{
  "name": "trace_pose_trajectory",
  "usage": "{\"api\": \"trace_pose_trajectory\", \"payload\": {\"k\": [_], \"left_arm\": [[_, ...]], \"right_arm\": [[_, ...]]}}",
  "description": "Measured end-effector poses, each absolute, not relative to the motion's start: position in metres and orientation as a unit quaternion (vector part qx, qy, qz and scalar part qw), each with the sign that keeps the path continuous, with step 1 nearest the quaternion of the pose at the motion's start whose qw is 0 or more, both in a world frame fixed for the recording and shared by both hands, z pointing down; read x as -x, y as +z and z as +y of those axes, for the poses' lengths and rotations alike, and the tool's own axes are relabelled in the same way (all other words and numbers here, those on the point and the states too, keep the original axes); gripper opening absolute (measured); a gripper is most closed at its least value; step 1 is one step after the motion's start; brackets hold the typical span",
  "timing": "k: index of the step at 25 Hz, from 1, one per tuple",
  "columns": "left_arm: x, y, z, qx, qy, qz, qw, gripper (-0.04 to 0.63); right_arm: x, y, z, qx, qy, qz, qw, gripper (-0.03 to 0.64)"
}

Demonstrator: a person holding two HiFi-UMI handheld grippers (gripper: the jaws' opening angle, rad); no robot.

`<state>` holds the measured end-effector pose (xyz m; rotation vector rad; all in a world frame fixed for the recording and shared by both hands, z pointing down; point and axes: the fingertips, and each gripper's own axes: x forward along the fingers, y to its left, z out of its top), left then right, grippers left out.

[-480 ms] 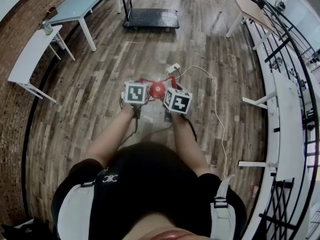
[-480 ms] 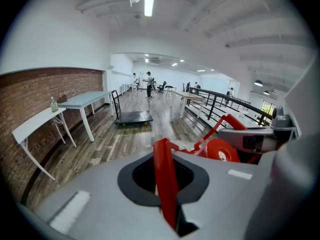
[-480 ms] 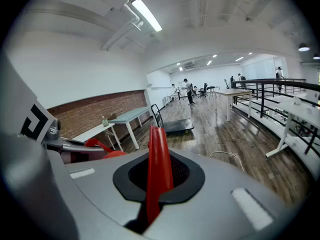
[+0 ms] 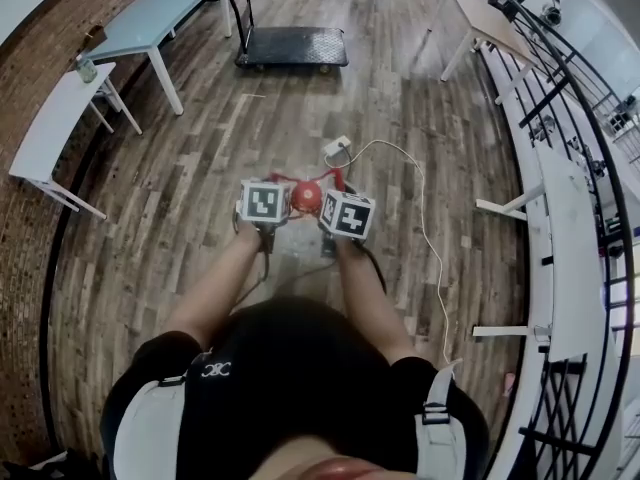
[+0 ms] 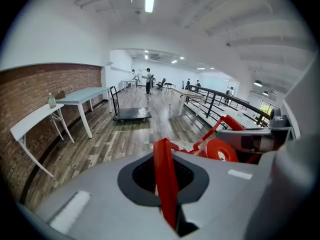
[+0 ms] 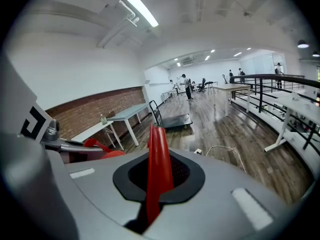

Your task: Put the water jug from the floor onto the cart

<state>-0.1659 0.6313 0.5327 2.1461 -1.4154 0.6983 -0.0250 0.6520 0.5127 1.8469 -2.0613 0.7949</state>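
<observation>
The water jug (image 4: 300, 240) is a clear bottle with a red cap (image 4: 307, 197) and red handle straps. It is in front of me over the wooden floor, its body mostly hidden under the grippers. My left gripper (image 4: 278, 186) is shut on one red strap (image 5: 165, 176), which runs up between its jaws. My right gripper (image 4: 334, 190) is shut on the other red strap (image 6: 158, 166). The cap (image 5: 220, 150) shows to the right in the left gripper view. The black flat cart (image 4: 291, 46) stands far ahead, and also shows as the cart (image 5: 132, 115) and the cart (image 6: 173, 121).
A white cable with a power strip (image 4: 337, 148) lies on the floor just beyond the jug. Light tables (image 4: 150, 16) line the brick wall at left. A railing (image 4: 560, 98) and white desks (image 4: 565, 258) run along the right. People stand far down the hall (image 5: 147, 80).
The grippers and jug have shifted slightly down and left in the head view, still together. The cart and floor have slid a little toward me. Both grips look unchanged.
</observation>
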Motion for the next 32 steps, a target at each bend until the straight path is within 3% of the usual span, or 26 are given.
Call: {"api": "trace_pose_trajectory", "payload": {"k": [32], "left_arm": [[0.104,0.525,0.603,-0.773,0.233,-0.543,0.234,0.0]], "right_arm": [[-0.038,0.504,0.612,-0.6,0.24,-0.751,0.136,0.014]]}}
